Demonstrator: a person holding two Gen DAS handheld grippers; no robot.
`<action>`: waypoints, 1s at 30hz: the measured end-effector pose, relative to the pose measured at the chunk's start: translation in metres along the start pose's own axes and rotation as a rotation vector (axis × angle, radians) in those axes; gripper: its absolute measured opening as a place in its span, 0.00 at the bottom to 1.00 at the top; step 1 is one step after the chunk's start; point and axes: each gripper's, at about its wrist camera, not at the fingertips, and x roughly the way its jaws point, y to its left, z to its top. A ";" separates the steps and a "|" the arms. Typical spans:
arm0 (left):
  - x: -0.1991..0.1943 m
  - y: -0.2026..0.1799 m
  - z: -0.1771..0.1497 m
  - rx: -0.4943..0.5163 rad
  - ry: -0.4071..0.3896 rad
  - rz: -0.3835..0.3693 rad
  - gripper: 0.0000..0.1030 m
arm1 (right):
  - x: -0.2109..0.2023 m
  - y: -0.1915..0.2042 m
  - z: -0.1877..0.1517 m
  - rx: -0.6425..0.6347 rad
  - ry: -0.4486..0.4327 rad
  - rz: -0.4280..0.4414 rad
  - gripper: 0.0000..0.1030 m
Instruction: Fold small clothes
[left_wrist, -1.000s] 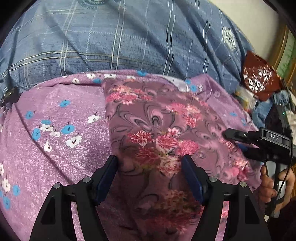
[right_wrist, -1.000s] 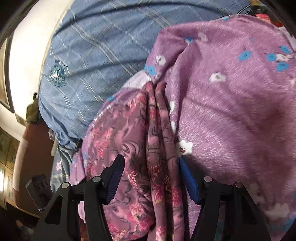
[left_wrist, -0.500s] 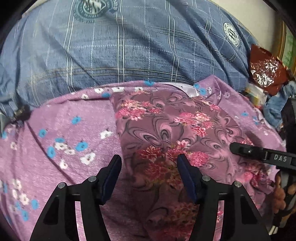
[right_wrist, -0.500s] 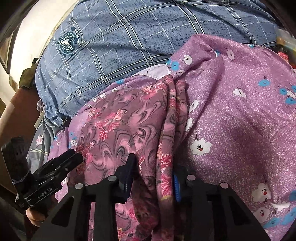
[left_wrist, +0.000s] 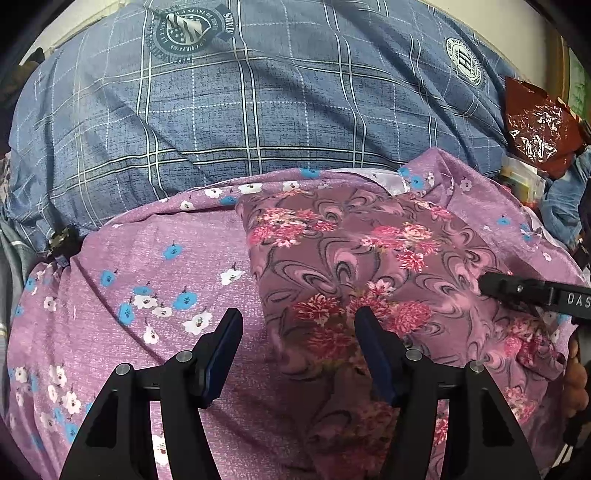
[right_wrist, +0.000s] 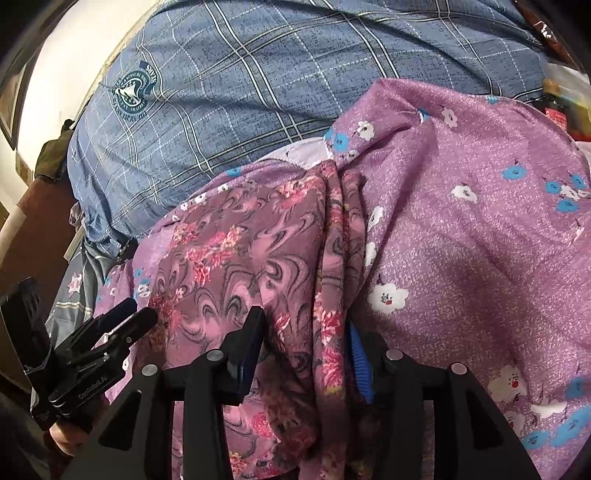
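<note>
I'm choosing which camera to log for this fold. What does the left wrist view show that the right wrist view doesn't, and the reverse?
Only the left wrist view shows the crumpled red foil wrapper at its right edge and the second round crest on the blue plaid sheet.

Only the right wrist view shows the rose-print garment bunched into ridges between the right gripper, whose jaws are opening, and the wooden furniture at its left edge.

Both show that garment lying on the purple flowered cloth, and each shows the other gripper; the left gripper straddles the garment's edge.

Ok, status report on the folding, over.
Left gripper open over pink swirl cloth. Right gripper opening, bunched fold between fingers. Purple flowered cloth underneath.
</note>
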 end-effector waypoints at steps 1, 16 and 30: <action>-0.001 0.001 0.000 0.001 -0.002 0.003 0.61 | -0.001 0.000 0.001 0.005 -0.008 0.001 0.47; 0.001 0.028 0.005 -0.077 0.031 -0.017 0.68 | -0.004 0.002 0.011 0.036 -0.066 0.007 0.53; 0.026 0.053 0.009 -0.175 0.129 -0.228 0.68 | 0.002 -0.024 0.014 0.126 -0.013 0.071 0.54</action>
